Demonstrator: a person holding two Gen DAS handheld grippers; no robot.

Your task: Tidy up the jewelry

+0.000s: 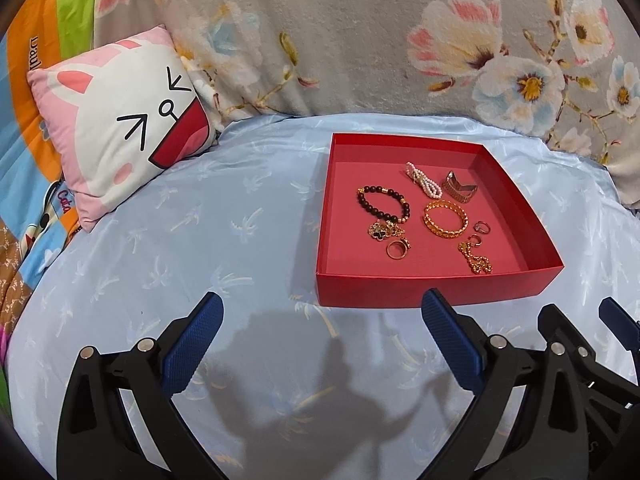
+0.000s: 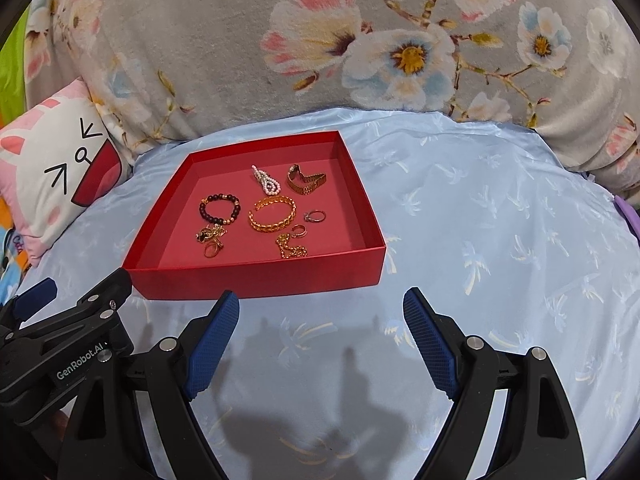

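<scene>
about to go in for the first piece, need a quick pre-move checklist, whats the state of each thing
1. Left tongs open, nothing between them: ok
2. Right tongs open, nothing between them: ok
3. Red tray flat on the blue sheet: ok
4. Gold bangle apart from its neighbours: ok
5. Black bead bracelet free of the clover charm: not ok, they touch
6. Gold chain untangled: cannot tell

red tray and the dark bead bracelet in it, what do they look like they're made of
The shallow red tray looks like cardboard with a matte paper finish: thin, straight folded walls, crisp corners, no shine. The dark bead bracelet seems to be polished wood or stone: round, near-black beads with soft highlights, spaced with small gold-coloured metal beads. Which of the two cannot be told.
</scene>
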